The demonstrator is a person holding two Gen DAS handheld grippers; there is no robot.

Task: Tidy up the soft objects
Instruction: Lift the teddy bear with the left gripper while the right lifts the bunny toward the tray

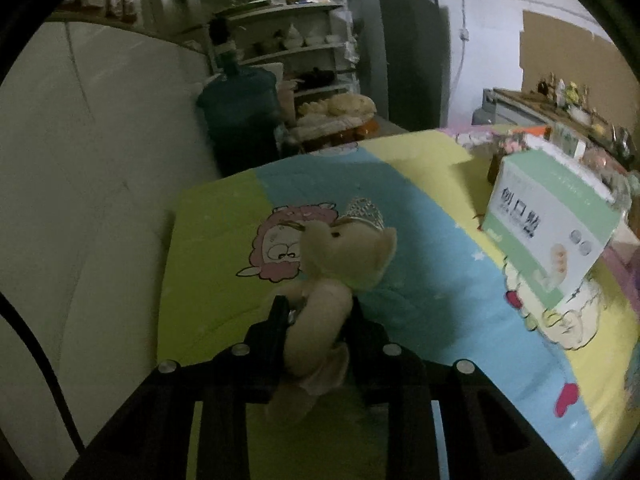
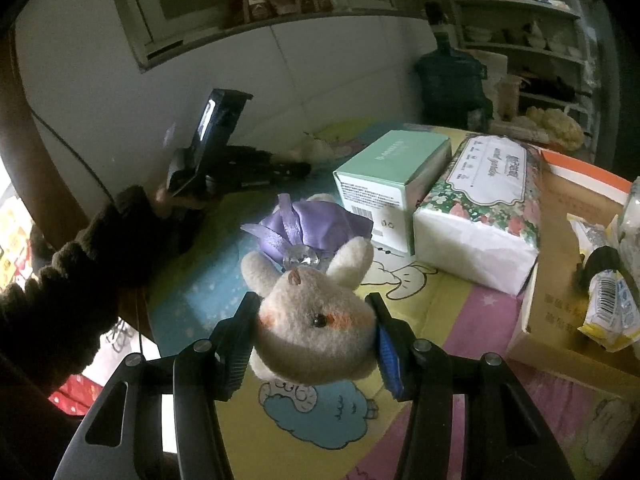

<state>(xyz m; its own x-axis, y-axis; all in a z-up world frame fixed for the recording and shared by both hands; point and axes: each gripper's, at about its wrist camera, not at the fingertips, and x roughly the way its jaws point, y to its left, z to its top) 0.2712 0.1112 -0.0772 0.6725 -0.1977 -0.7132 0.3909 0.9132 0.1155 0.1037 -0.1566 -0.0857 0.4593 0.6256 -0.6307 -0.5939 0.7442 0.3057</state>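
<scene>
My left gripper (image 1: 316, 312) is shut on a tan plush bear (image 1: 344, 256) with a silver tiara, gripping its body above the colourful cartoon cloth (image 1: 224, 248). My right gripper (image 2: 312, 320) is shut on the head of a white plush rabbit (image 2: 316, 320) in a purple satin dress (image 2: 304, 228); it lies over the cloth (image 2: 328, 432). The left gripper (image 2: 296, 169) also shows in the right wrist view at the far left of the table, with the bear (image 2: 316, 148) at its tips.
A green-white box (image 1: 552, 224) (image 2: 392, 176) and a floral tissue pack (image 2: 484, 208) stand on the table. A cardboard box (image 2: 568, 248) with snack packets is at right. A water jug (image 1: 240, 120) and shelves stand behind. White wall at left.
</scene>
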